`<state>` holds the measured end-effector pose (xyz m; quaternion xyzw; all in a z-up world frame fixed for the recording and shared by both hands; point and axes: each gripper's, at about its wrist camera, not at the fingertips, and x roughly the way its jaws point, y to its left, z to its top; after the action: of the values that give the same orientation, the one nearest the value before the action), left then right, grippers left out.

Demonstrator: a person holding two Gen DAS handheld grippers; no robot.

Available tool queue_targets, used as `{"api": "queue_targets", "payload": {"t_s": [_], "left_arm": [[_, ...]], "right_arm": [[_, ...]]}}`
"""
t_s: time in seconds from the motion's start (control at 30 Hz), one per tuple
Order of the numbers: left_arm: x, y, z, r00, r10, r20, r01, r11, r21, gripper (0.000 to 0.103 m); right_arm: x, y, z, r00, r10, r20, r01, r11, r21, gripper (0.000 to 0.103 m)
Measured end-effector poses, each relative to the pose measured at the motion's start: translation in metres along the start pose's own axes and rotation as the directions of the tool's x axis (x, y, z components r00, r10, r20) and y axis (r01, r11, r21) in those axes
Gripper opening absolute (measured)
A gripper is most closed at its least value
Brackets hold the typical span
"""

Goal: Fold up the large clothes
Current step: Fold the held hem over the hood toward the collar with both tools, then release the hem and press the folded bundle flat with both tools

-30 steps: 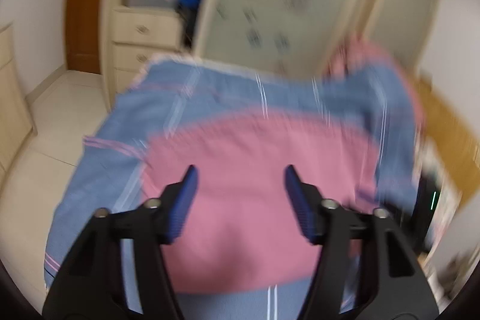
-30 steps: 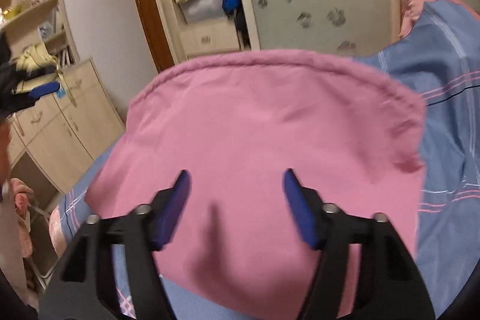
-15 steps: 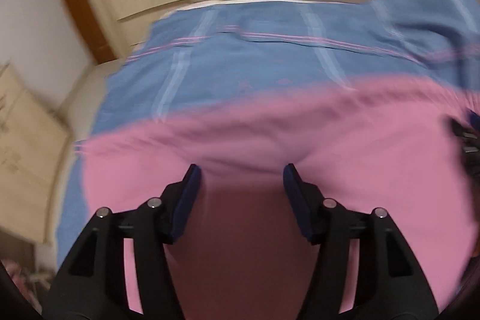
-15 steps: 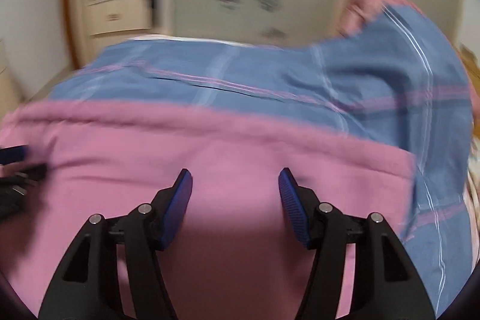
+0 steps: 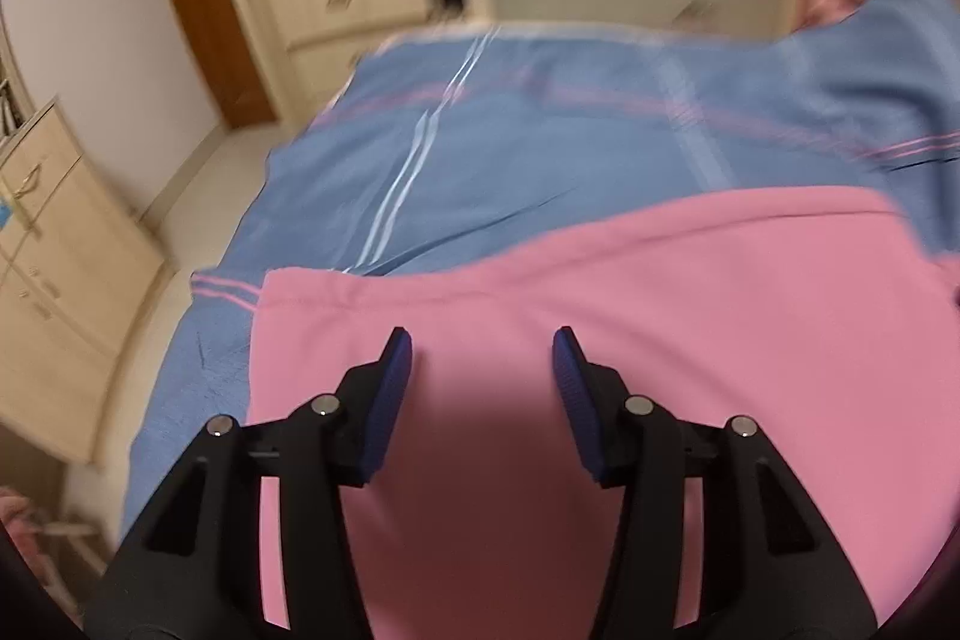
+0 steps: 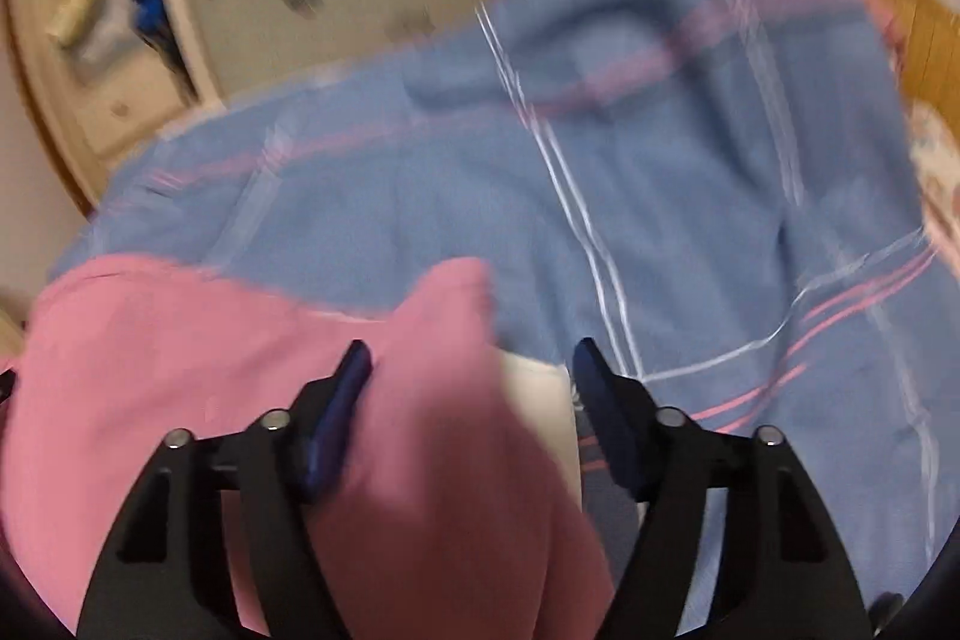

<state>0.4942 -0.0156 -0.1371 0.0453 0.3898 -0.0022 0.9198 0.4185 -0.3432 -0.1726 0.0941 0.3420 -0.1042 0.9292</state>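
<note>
Left gripper [image 5: 482, 355] stands wide, holding nothing, above the pink garment [image 5: 660, 316]. Right gripper [image 6: 471, 367] is likewise wide, the garment's right corner lying between its fingers, ungripped. The garment lies flat on the blue bedcover [image 5: 540, 148], occupying the 6 o'clock half of both views. Judged step: between folds. Next move calls for closing on both near corners before lifting.

Blue striped bedspread [image 5: 540, 148], cream drawers [image 5: 54, 244]
</note>
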Motion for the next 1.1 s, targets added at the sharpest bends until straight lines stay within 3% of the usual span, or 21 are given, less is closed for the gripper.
{"api": "queue_targets", "payload": {"t_s": [0.1, 0.17, 0.23, 0.37, 0.53, 0.7, 0.8, 0.83, 0.87, 0.9, 0.93, 0.97, 1.03, 1.1], "left_arm": [[-0.045, -0.015, -0.021, 0.991, -0.121, 0.051, 0.121, 0.993, 0.003, 0.049], [-0.045, -0.030, -0.029, 0.988, -0.154, 0.017, 0.154, 0.988, 0.018, 0.044], [-0.031, -0.039, -0.035, 0.988, -0.152, -0.038, 0.154, 0.988, 0.028, 0.039], [0.002, -0.052, -0.047, 0.984, -0.135, -0.119, 0.141, 0.989, 0.048, 0.038], [0.027, -0.060, -0.057, 0.980, -0.113, -0.162, 0.123, 0.991, 0.049, 0.039], [0.030, -0.066, -0.063, 0.986, -0.083, -0.142, 0.092, 0.994, 0.057, 0.039], [0.008, -0.060, -0.063, 0.992, -0.095, -0.077, 0.097, 0.995, 0.023, 0.041], [0.001, -0.059, -0.062, 0.994, -0.102, -0.047, 0.103, 0.994, 0.022, 0.047], [-0.011, -0.058, -0.061, 0.995, -0.104, 0.009, 0.103, 0.994, 0.027, 0.063], [-0.019, -0.059, -0.059, 0.994, -0.094, 0.054, 0.092, 0.995, 0.034, 0.072], [-0.024, -0.062, -0.058, 0.993, -0.074, 0.094, 0.069, 0.996, 0.052, 0.073], [-0.025, -0.067, -0.057, 0.993, -0.061, 0.104, 0.053, 0.996, 0.075, 0.073], [-0.017, -0.077, -0.056, 0.994, -0.073, 0.078, 0.064, 0.991, 0.114, 0.073], [-0.003, -0.080, -0.058, 0.996, -0.085, 0.040, 0.080, 0.990, 0.113, 0.069]], "right_arm": [[-0.037, 0.033, -0.015, 0.997, 0.076, 0.012, -0.074, 0.993, -0.087, 0.053], [-0.036, 0.056, -0.026, 0.996, 0.078, -0.047, -0.085, 0.983, -0.162, 0.040], [-0.019, 0.069, -0.033, 0.994, 0.039, -0.101, -0.059, 0.977, -0.206, 0.034], [0.018, 0.084, -0.051, 0.987, -0.064, -0.144, 0.023, 0.963, -0.267, 0.034], [0.037, 0.083, -0.058, 0.984, -0.075, -0.160, 0.034, 0.970, -0.242, 0.034], [0.037, 0.088, -0.061, 0.986, -0.097, -0.138, 0.057, 0.961, -0.271, 0.034], [0.018, 0.090, -0.051, 0.994, -0.075, -0.084, 0.052, 0.965, -0.257, 0.034], [0.009, 0.090, -0.045, 0.998, -0.039, -0.055, 0.025, 0.970, -0.243, 0.036], [-0.004, 0.090, -0.035, 1.000, 0.020, -0.010, -0.022, 0.976, -0.217, 0.047], [-0.014, 0.090, -0.026, 0.998, 0.056, 0.030, -0.049, 0.981, -0.189, 0.056], [-0.020, 0.090, -0.017, 0.995, 0.074, 0.065, -0.063, 0.985, -0.162, 0.073], [-0.020, 0.091, -0.010, 0.994, 0.082, 0.075, -0.070, 0.986, -0.149, 0.078], [0.000, 0.095, -0.001, 0.998, 0.070, 0.006, -0.068, 0.985, -0.159, 0.078], [0.030, 0.096, -0.002, 0.996, 0.056, -0.075, -0.068, 0.984, -0.167, 0.066]]}}
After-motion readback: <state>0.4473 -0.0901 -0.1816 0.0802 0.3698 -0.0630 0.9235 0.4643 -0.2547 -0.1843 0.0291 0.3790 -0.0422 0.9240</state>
